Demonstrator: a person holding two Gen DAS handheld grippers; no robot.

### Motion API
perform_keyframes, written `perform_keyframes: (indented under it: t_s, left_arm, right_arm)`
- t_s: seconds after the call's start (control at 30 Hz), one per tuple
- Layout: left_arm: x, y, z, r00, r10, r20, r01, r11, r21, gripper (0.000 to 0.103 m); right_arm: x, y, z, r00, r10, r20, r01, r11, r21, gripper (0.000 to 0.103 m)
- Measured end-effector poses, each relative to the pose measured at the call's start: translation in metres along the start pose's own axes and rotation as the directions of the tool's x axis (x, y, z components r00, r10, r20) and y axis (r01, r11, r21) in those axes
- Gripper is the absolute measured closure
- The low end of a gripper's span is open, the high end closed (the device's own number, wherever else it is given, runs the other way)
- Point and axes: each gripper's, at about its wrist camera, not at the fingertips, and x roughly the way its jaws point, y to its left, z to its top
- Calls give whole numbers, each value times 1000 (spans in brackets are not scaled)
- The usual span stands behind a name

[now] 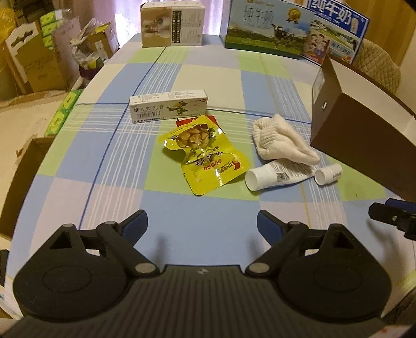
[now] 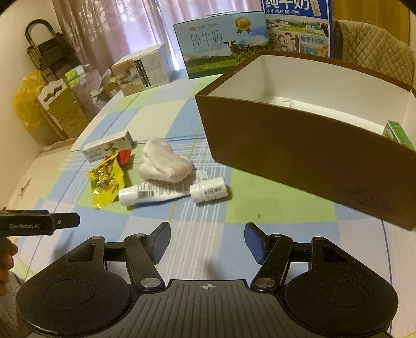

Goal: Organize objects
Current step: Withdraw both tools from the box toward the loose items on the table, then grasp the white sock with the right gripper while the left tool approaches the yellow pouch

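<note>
On the checked tablecloth lie a white ointment carton [image 1: 169,106] [image 2: 108,148], a yellow snack pouch [image 1: 205,153] [image 2: 105,183], a rolled white sock [image 1: 280,139] [image 2: 163,162], a white tube [image 1: 278,175] [image 2: 153,193] and a small white bottle [image 1: 329,174] [image 2: 208,192]. A brown box with a white inside [image 1: 364,135] [image 2: 306,145] stands on the right; a green carton [image 2: 399,134] shows inside it. My left gripper [image 1: 202,225] hovers open short of the pouch, holding nothing. My right gripper [image 2: 207,240] is open and empty, short of the bottle.
Milk cartons [image 1: 270,28] [image 2: 221,41] and a beige box [image 1: 173,24] [image 2: 141,70] stand along the table's far edge. Cardboard boxes and clutter [image 1: 52,59] crowd the floor to the left. A padded chair back [image 2: 377,56] sits behind the brown box.
</note>
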Motion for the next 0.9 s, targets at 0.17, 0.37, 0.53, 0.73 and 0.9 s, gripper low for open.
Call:
perform_keyframes:
  t_s: [0.17,0.37,0.53,0.73,0.9]
  left_arm:
    - [7,-1,5,1000,3,2,-3,1000,-19,12]
    - [17,-5,14,1000,-1,-3,1,999,-38,10]
    - [28,-7,25,1000,1,6,-1,998,-62,9]
    - [44,-5,41,1000,7,16,-6,994,-111,8]
    - [64,-5,54,1000,25,9,-24,989,-148,8]
  right_arm:
    - [14,2,14,1000,5,23,-4,1000,-18,43]
    - [31,10,30,999,26,44,-24,999,-38,43]
    - [50,19,41,997,55,44,-53,997,-53,43]
    - [78,37,55,996,70,46,-65,993,-103,43]
    - [94,38,64,997,64,51,-59,994,-92,43]
